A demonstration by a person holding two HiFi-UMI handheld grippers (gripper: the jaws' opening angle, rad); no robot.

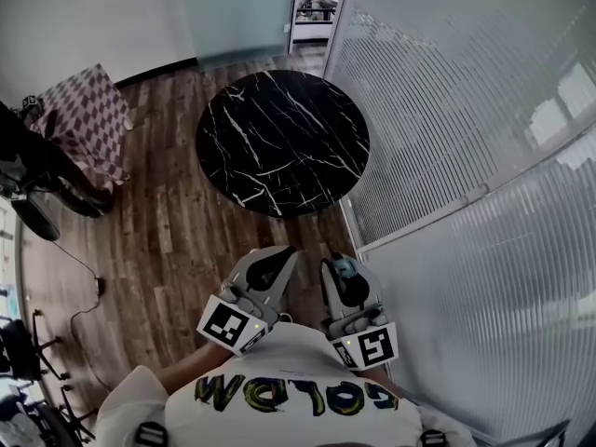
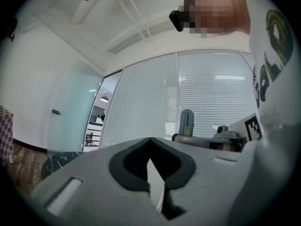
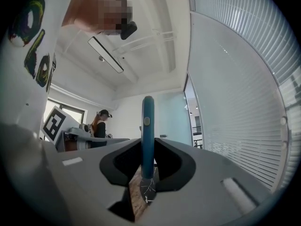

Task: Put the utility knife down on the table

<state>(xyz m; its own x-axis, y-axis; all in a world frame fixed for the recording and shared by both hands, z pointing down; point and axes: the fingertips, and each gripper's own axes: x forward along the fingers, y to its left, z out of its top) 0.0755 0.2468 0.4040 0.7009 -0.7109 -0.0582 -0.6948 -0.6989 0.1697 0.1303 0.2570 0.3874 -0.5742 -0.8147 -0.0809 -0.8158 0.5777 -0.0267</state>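
A blue utility knife [image 3: 147, 135] stands upright between the jaws of my right gripper [image 3: 143, 187], which is shut on its lower end. From the head view the knife [image 1: 345, 269] shows as a blue tip at the right gripper [image 1: 346, 282], held close to the person's chest. My left gripper [image 1: 267, 270] hangs beside it; in its own view the left gripper [image 2: 155, 182] is shut with nothing in it, only a thin slit between the jaws. The round black marble table [image 1: 279, 142] stands ahead on the wooden floor, well apart from both grippers.
A glass partition with blinds [image 1: 466, 156] runs along the right, close to the table. A checkered cloth-covered piece [image 1: 88, 119] stands at the left. A cable [image 1: 88, 287] lies on the floor. A frosted glass door [image 1: 242, 12] is behind the table. Another person [image 3: 99, 124] stands in the background.
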